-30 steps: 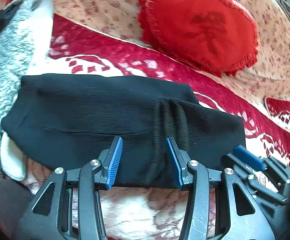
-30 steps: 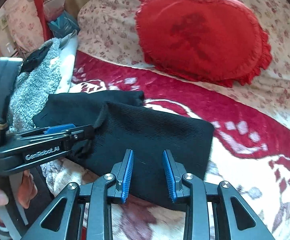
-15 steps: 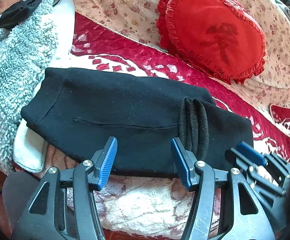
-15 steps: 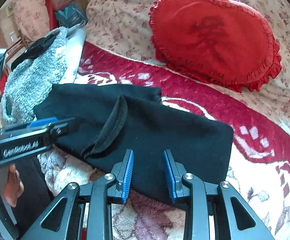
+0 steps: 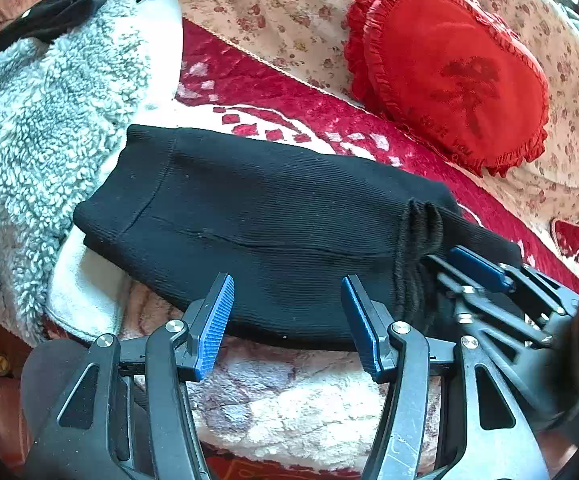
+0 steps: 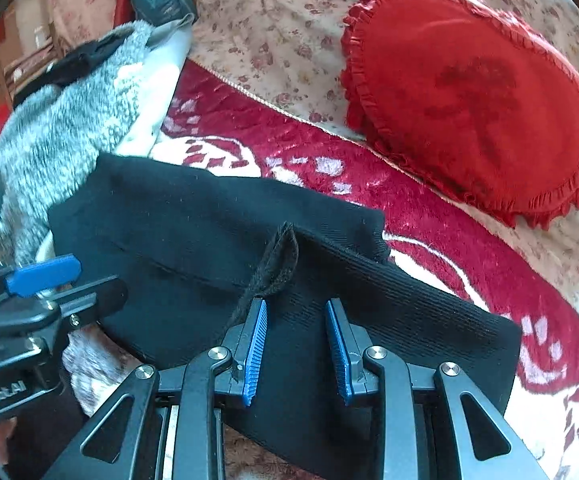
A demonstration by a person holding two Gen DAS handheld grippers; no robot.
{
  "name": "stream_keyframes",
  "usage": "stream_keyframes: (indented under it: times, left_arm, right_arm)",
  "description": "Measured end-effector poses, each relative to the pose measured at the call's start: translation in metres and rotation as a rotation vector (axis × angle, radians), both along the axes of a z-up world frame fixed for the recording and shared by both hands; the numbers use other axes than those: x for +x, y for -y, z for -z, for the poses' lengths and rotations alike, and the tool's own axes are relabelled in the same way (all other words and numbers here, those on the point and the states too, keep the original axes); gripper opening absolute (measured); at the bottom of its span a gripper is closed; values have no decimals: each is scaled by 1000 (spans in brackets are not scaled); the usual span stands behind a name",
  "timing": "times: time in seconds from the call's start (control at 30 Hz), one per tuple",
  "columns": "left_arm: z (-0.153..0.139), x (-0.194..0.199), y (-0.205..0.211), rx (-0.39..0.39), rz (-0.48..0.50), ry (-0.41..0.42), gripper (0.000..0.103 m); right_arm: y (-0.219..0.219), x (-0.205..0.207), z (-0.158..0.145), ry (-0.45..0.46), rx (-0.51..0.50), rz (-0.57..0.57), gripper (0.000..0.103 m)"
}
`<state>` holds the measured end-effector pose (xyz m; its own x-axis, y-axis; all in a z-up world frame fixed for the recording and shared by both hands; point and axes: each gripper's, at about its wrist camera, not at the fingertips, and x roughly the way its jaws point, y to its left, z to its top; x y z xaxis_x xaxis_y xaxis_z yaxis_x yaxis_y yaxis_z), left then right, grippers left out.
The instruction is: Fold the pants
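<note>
The black ribbed pants (image 5: 257, 232) lie folded in a flat bundle on the red and white blanket (image 5: 301, 108); they also show in the right wrist view (image 6: 209, 236). A bunched fold edge (image 5: 417, 236) stands up near their right end. My left gripper (image 5: 285, 308) is open and empty, just above the pants' near edge. My right gripper (image 6: 295, 332) is open and empty over the right part of the pants, and it shows at the right of the left wrist view (image 5: 477, 268).
A red heart-shaped cushion (image 5: 457, 76) leans on the floral sofa back (image 5: 289, 20). A grey fleecy garment (image 5: 45, 120) lies to the left, touching the pants. A dark garment (image 5: 49, 20) lies on top of it.
Both grippers have drawn back from the pants and risen a little. The left gripper's jaws have widened. The raised fold on the pants has settled lower.
</note>
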<state>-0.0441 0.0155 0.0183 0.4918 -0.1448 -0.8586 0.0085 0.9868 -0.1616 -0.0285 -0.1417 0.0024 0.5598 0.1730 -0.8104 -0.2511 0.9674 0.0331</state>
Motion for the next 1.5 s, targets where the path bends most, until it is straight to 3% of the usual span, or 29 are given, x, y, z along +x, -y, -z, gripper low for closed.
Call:
stream_keyframes:
  times: [0.23,0.5,0.6,1.03,1.27,1.5]
  left_arm:
    - [3,1,-9,-24,-21,-19,56]
    - [8,-1,-13,-47,-33,-48,56]
    - [9,-2,-19,-69,-54,-55,65]
    - [16,-11,-60,-154,-136,-115,67]
    - [21,-11,-98,-140,-238,-131,67]
    - [25,-8,-107,-156,-258,-141,67]
  right_arm:
    - [17,-10,-14,21,37,29,29]
    - [13,-6,0,-22,22,19,29]
    - [13,-5,-10,-13,59,11,29]
    - [-16,7,-20,-9,115,-65,33]
    - [-33,24,-26,-9,132,-97,36]
    - [-57,34,-20,-32,126,-146,37]
